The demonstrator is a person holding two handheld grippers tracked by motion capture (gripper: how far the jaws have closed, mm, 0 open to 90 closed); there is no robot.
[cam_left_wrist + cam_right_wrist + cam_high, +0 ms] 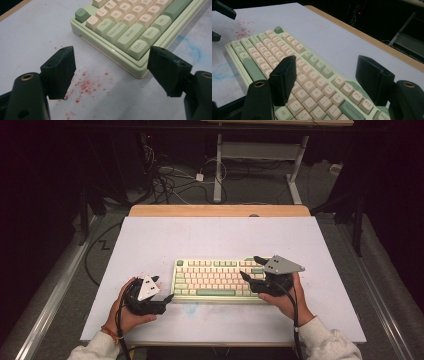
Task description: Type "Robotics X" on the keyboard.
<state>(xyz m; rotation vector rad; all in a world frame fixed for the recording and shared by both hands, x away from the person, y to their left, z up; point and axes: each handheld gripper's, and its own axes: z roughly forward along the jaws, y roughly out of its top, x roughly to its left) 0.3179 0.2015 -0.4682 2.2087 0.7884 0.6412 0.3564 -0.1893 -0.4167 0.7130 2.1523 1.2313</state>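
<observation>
Stiff, heavyish keyboard (216,279) judged best gripped at rigid case edges, 3 & 9 o'clock; left gripper (162,290) & right gripper (253,267) both held open, nothing gripped.

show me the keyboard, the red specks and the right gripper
keyboard (215,279): high view, middle of its keys
red specks (86,85): left gripper view, densest patch on the white tabletop
right gripper (325,77): right gripper view, gap midway between its open jaws

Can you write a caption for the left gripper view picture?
Open left gripper hovering beside the green keyboard's corner, above red specks.
</observation>
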